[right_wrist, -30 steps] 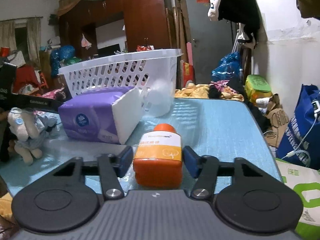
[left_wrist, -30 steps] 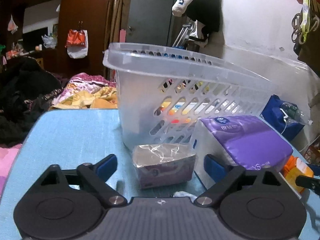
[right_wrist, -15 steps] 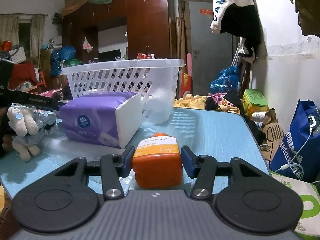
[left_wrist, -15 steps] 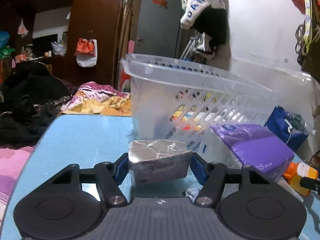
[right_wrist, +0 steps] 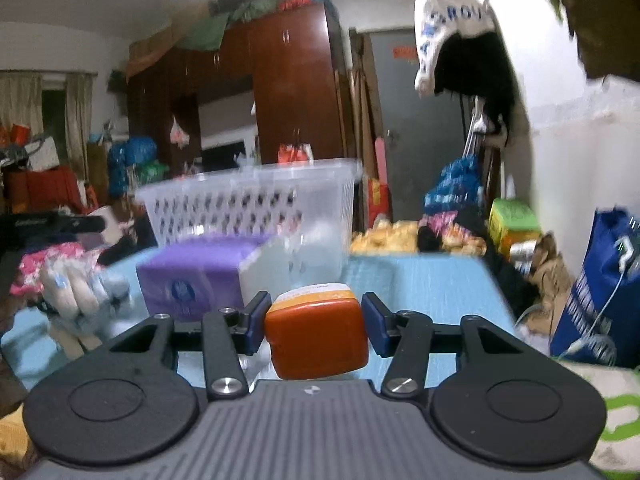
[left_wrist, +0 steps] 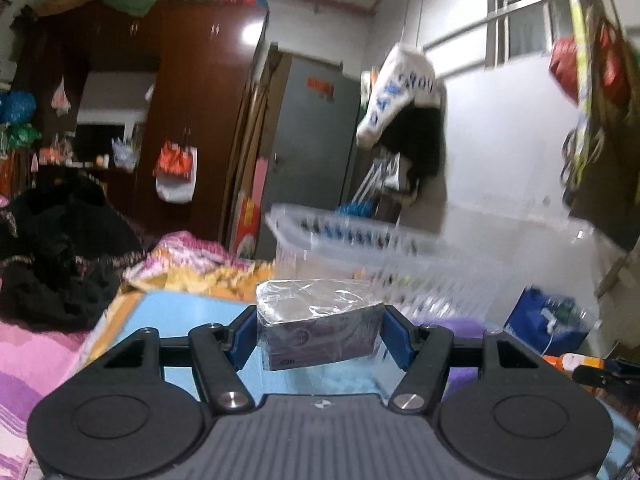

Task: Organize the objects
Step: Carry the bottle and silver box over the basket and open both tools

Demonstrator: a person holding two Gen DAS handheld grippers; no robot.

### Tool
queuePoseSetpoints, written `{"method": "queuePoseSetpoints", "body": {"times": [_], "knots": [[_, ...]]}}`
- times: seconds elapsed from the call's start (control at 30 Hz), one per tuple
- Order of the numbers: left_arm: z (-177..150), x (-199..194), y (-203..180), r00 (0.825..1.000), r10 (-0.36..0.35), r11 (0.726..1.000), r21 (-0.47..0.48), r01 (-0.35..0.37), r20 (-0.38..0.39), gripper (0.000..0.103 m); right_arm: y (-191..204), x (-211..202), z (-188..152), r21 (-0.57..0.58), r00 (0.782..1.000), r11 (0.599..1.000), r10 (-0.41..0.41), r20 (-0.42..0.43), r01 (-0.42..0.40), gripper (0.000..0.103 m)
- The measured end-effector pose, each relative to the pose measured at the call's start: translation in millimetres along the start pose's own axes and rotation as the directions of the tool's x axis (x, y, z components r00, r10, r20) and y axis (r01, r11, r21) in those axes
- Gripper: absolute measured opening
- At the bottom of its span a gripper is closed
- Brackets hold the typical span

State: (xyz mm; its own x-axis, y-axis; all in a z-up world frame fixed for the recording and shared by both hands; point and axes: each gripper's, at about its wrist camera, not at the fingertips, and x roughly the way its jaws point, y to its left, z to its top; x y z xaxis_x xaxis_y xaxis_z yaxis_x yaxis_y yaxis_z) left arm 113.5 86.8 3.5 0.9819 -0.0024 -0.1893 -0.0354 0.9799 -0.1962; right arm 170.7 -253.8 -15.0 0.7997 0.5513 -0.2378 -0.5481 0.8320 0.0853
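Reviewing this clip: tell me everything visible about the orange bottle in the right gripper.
The orange bottle is a squarish, glossy plastic container with rounded corners, seen from its base end. A white and yellow label wraps its upper part; the print is too blurred to read. It sits between the blue pads of the right gripper, which press its two sides, and appears to be lifted above the blue table, with its far end tilted away from the camera. Nothing else touches it. In the left wrist view only a sliver shows at the right edge.

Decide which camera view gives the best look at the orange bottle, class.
The right wrist view: the orange bottle fills the centre, clamped between the right gripper fingers. The left wrist view catches only a small sliver at the right edge.
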Motion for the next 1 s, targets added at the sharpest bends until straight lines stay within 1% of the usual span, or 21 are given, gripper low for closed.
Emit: {"method": "queuePoseSetpoints", "body": {"times": [0.1,0.17,0.23,0.3,0.33,0.4,0.5,0.6,0.67,0.73,0.83,0.9,0.93,0.97,1.0], "knots": [[18,-16,-8,0.998,-0.024,1.000,0.004,0.024,0.052,0.068,9,-12,26,-0.038,0.998,0.999,-0.011,0.061,0.013,0.053],[34,-19,-19,0.996,-0.057,0.998,0.021,0.056,0.069,0.068,14,-12,50,-0.057,0.997,0.998,0.012,0.082,-0.007,0.053],[52,-11,-35,0.995,-0.073,0.996,0.056,0.070,0.069,0.068,22,-5,77,-0.083,0.995,0.996,0.041,0.093,-0.033,0.053],[72,9,-50,0.996,-0.086,0.994,0.069,0.084,0.034,0.068,32,13,105,-0.127,0.993,0.991,0.064,0.098,-0.051,0.053],[82,22,-56,0.997,-0.080,0.995,0.069,0.079,0.012,0.068,36,25,118,-0.139,0.994,0.989,0.067,0.087,-0.055,0.053],[100,53,-67,0.998,-0.046,0.997,0.064,0.049,-0.046,0.068,41,58,141,-0.142,0.997,0.988,0.066,0.033,-0.061,0.053],[117,103,-71,0.990,0.020,0.998,0.058,-0.012,-0.138,0.068,35,111,161,-0.092,0.998,0.995,0.027,-0.055,-0.032,0.053],[117,140,-64,0.975,0.058,0.998,0.043,-0.050,-0.212,0.068,23,151,161,-0.021,0.991,1.000,0.011,-0.132,-0.014,0.053],[112,156,-61,0.967,0.077,0.996,0.052,-0.067,-0.242,0.068,17,166,155,0.007,0.985,1.000,0.023,-0.168,-0.022,0.053],[107,162,-58,0.962,0.099,0.994,0.066,-0.085,-0.255,0.068,15,176,149,0.008,0.982,1.000,0.018,-0.189,-0.017,0.053],[102,165,-57,0.962,0.066,0.997,0.051,-0.054,-0.266,0.068,19,183,145,0.000,0.983,1.000,0.025,-0.179,-0.025,0.053],[96,172,-56,0.957,0.041,0.999,0.035,-0.033,-0.288,0.069,21,188,142,0.002,0.985,1.000,0.027,-0.173,-0.027,0.053],[94,176,-55,0.954,0.029,0.999,0.032,-0.020,-0.299,0.074,24,188,140,-0.013,0.988,1.000,0.019,-0.154,-0.021,0.053],[90,178,-55,0.952,0.021,0.999,0.033,-0.012,-0.306,0.087,29,185,140,-0.024,0.990,1.000,0.013,-0.139,-0.016,0.057],[87,180,-54,0.950,0.030,0.999,0.040,-0.019,-0.312,0.093,31,184,140,-0.022,0.991,1.000,0.013,-0.133,-0.016,0.066]]}}
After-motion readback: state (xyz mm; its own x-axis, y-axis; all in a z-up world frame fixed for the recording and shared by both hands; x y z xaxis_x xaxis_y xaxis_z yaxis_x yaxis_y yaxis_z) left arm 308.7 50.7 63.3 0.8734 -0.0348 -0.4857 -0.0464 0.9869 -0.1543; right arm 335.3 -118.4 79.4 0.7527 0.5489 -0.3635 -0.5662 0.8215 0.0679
